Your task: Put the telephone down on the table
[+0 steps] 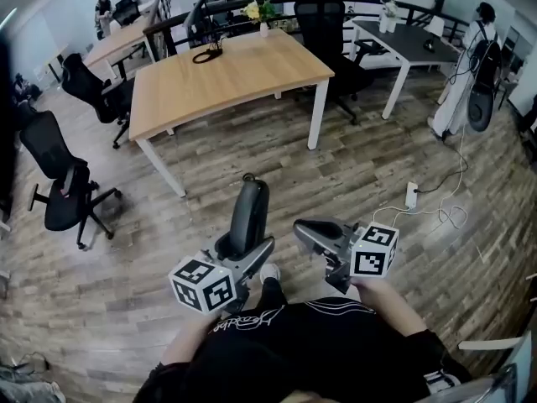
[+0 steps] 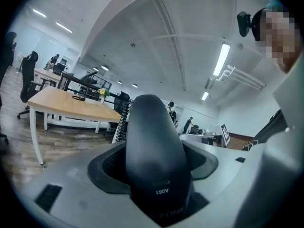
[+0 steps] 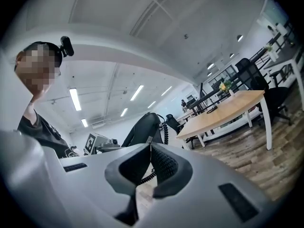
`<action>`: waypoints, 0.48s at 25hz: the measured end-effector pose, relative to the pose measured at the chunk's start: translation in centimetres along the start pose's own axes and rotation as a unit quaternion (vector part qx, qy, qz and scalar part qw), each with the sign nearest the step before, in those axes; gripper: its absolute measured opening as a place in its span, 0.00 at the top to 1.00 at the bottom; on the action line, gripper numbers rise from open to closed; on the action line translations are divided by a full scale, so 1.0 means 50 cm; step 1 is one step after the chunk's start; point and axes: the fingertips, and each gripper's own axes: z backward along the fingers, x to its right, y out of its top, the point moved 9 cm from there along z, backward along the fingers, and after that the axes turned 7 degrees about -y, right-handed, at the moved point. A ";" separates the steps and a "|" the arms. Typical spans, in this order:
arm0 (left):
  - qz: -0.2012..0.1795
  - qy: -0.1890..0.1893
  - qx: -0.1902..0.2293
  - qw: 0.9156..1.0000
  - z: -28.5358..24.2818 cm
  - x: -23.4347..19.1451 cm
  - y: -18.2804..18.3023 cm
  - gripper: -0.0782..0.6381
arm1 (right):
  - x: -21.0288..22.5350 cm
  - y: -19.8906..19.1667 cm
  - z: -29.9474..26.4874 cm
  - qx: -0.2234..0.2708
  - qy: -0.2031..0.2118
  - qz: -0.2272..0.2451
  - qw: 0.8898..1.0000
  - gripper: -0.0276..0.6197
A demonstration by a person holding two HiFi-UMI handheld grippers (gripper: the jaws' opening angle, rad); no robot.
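The left gripper [image 1: 249, 257] was clamped on the lower end of a black telephone handset [image 1: 250, 211], which stood nearly upright between its wide-set jaws, held in the air above the wooden floor [image 1: 377, 154] in front of the person. The right gripper [image 3: 150, 146] was clenched, its jaw tips touching with nothing between them, and hung just beside the left one, apart from the handset. In the right gripper view a coiled cord [image 3: 166, 132] ran down from the handset's far end. The light wooden table [image 1: 226, 74] on white legs stood well apart ahead, with a small vase of yellow flowers [image 1: 263, 15] at its far edge. A black office chair [image 1: 63, 187] stood to the left.
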 end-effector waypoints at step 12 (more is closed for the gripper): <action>0.014 -0.015 -0.025 0.999 -0.111 -0.164 0.072 0.46 | 0.144 0.061 -0.109 0.015 -0.013 -0.042 0.999 0.90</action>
